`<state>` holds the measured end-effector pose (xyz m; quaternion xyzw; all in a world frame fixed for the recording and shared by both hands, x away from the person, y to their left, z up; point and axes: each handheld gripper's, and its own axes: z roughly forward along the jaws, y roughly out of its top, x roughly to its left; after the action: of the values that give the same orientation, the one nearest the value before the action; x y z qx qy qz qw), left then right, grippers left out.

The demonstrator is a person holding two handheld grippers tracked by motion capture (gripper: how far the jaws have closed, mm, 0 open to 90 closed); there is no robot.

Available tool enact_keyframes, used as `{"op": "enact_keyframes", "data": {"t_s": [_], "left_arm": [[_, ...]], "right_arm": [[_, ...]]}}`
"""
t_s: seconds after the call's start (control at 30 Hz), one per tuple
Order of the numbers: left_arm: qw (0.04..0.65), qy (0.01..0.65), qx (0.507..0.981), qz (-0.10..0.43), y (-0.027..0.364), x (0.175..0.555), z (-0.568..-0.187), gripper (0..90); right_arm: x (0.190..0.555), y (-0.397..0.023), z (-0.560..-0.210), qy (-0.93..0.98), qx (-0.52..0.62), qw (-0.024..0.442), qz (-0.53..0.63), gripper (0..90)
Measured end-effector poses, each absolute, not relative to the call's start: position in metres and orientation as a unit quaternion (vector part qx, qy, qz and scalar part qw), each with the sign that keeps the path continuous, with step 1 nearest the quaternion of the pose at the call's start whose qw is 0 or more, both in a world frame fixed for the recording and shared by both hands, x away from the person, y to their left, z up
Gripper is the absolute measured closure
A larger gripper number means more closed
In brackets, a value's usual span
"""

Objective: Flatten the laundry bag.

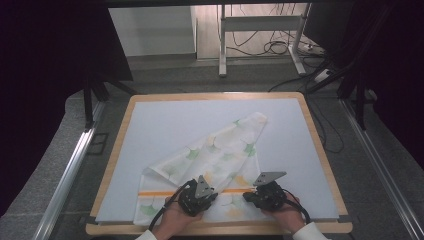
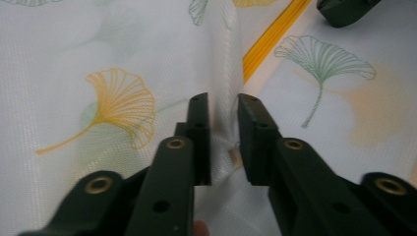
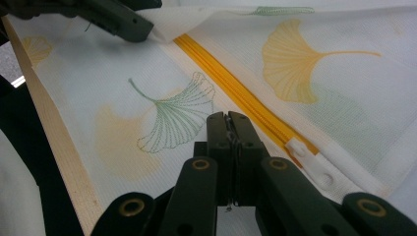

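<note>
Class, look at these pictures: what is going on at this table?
A person works on a white leaf-print cloth with a yellow zipper, spread on a table. The left gripper has a raised fold between its jaws. The right gripper is shut near the zipper pull; what it pinches is unclear.

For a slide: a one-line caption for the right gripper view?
Right gripper, jaws shut, pinches the ginkgo-print cloth beside its yellow zipper.

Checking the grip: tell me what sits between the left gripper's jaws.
A raised fold of the white leaf-print cloth stands between the left gripper jaws, seen in the left gripper view.
</note>
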<state>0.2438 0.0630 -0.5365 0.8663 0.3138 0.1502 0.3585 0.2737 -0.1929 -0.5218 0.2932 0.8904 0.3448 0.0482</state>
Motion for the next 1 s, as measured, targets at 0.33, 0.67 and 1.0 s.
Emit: {"op": "enact_keyframes", "data": {"t_s": [0.33, 0.67, 1.0], "left_arm": [[0.374, 0.309, 0.864, 0.137, 0.067, 0.245, -0.533, 84.7], [0.396, 0.311, 0.853, 0.141, 0.074, 0.246, -0.524, 85.7], [0.427, 0.339, 0.825, 0.151, 0.093, 0.259, -0.509, 85.9]], "right_arm": [[0.274, -0.194, -0.521, 0.891, 0.293, 0.049, 0.344, 87.2], [0.275, -0.194, -0.522, 0.891, 0.292, 0.048, 0.344, 87.2], [0.276, -0.195, -0.522, 0.889, 0.294, 0.043, 0.347, 87.3]]}}
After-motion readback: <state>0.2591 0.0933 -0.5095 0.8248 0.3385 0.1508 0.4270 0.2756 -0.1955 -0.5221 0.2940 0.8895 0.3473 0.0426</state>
